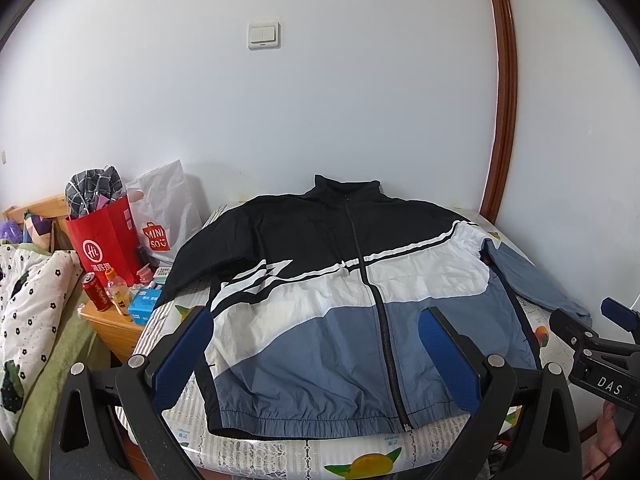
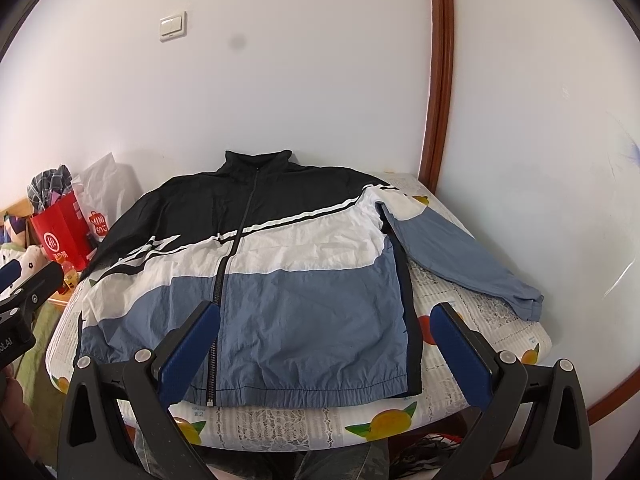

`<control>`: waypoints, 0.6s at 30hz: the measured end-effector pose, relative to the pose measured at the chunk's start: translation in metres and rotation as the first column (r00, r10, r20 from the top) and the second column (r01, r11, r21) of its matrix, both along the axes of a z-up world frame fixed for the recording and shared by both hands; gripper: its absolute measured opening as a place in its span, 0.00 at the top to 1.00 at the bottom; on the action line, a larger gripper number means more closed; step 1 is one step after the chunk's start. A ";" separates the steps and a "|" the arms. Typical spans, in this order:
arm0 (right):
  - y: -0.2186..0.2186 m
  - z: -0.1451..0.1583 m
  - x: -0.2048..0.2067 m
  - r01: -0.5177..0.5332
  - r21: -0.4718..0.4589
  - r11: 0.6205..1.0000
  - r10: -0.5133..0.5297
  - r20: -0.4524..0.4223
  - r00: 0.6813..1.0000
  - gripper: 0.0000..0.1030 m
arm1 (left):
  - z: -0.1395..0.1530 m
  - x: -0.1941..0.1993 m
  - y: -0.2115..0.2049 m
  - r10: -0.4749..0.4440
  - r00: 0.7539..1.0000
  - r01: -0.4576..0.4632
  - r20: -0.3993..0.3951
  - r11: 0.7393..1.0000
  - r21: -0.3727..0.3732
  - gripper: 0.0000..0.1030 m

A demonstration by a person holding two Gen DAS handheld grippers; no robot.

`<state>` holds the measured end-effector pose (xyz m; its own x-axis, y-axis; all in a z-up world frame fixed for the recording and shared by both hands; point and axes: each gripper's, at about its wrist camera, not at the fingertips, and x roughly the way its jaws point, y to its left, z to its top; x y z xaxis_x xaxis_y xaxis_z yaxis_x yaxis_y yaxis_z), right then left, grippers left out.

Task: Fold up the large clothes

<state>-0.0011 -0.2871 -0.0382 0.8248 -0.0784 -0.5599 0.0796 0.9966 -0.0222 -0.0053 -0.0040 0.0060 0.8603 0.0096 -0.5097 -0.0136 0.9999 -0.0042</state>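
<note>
jacket (image 2: 256, 280) flat, zipped, front up on table (image 2: 496, 320), collar 12 o'clock, hem 6 | L gripper (image 1: 316, 352) + R gripper (image 2: 326, 344) both spread, holding nothing, hovering near hem | next, my guess: R pinches sleeve (image 2: 460, 256) cuff at 3 o'clock, folds it across chest, keep fabric taut, no bunching

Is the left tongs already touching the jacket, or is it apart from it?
Cannot tell. In the left wrist view the open left tongs overlaps the jacket in the image, but neither view plainly shows contact or a gap.
</note>
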 end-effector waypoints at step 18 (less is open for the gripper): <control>-0.002 -0.013 0.019 0.014 -0.016 1.000 -0.015 -0.023 1.000 0.00 | -0.015 0.016 0.018 -0.015 1.000 0.015 -0.020 1.000 -0.016 0.00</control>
<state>0.0183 -0.2894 -0.0508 0.8106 -0.0995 -0.5771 0.0935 0.9948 -0.0402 0.0107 0.0142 -0.0092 0.8498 -0.0111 -0.5269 0.0010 0.9998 -0.0195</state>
